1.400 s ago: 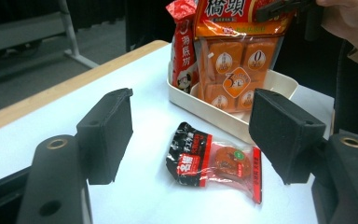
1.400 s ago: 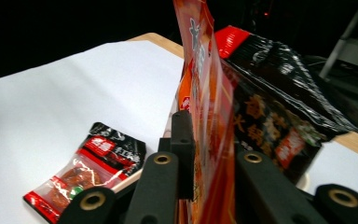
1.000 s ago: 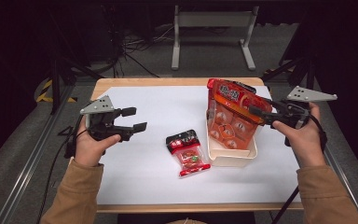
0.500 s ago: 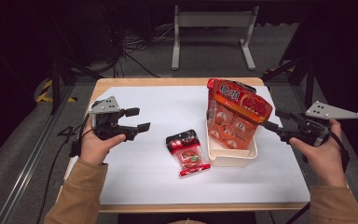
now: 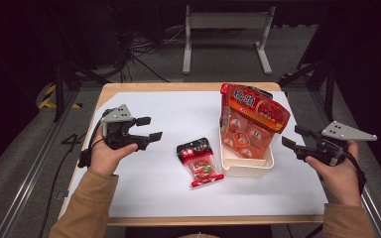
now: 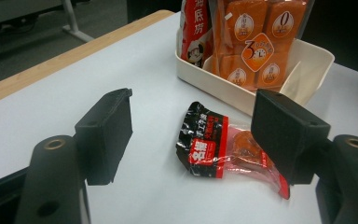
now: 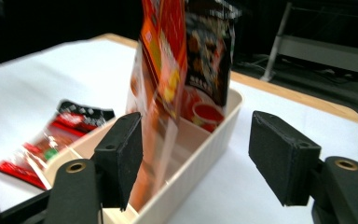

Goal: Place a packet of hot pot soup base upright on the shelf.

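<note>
The orange packet stands upright in the cream tub on the right half of the desk, its top leaning toward the far right corner; a second, darker packet stands in the tub with it, on the far side in the right gripper view; the tub's right wall sits near the desk's right edge, with a strip of bare white sheet between them. The right claw hangs just off that right side, level with the tub and apart from it; its jaws have just been opening and now stand wide apart with nothing pressed between them, though in its own view the tub's rim and the packet's edge lie in line with the gap. Just left of the tub, close to its wall, a small red-and-black sachet lies flat, clear of the front edge. Farther left, the left claw hovers over open sheet, jaws apart and empty, pointed toward the sachet; the left half of the desk and its far strip lie open around it.
</note>
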The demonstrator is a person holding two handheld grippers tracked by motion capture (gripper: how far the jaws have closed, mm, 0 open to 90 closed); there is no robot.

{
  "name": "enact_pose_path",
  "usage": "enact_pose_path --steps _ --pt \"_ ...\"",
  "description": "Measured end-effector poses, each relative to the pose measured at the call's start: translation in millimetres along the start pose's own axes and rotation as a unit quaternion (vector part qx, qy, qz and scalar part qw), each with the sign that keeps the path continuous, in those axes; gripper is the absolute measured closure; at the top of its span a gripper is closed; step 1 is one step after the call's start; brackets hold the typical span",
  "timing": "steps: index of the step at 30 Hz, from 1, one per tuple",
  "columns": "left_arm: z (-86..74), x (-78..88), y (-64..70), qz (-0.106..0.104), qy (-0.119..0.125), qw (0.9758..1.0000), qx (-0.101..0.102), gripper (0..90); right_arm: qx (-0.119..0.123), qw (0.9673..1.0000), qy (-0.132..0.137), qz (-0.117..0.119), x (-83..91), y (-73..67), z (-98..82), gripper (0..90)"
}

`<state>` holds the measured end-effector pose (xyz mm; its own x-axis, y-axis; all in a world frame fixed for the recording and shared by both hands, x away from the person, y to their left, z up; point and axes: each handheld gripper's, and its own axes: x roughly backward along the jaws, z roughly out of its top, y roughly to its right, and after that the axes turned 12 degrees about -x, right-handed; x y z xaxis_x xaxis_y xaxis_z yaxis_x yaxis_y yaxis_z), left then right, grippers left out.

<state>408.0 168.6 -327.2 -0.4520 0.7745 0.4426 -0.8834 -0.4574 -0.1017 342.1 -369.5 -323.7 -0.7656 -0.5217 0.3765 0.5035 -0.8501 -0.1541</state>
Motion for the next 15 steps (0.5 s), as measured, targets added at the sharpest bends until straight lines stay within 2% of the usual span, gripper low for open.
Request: enact_pose_path --steps 2,7,15 --pt "-0.5 -0.3 -0.1 -0.001 -0.002 1.0 0.001 30.4 0.004 1.0 -0.003 -0.004 -0.3 1.3 -3.8 36.3" --pt "-1.4 -5.2 0.1 0.001 -0.002 1.0 0.002 30.4 -0.004 0.9997 -0.014 -0.02 2.1 8.6 -13.5 39.4" --pt "-4.9 -16.6 1.4 0.004 0.007 1.0 0.004 33.0 -0.005 0.9995 -0.016 -0.027 4.1 16.3 -20.7 40.9"
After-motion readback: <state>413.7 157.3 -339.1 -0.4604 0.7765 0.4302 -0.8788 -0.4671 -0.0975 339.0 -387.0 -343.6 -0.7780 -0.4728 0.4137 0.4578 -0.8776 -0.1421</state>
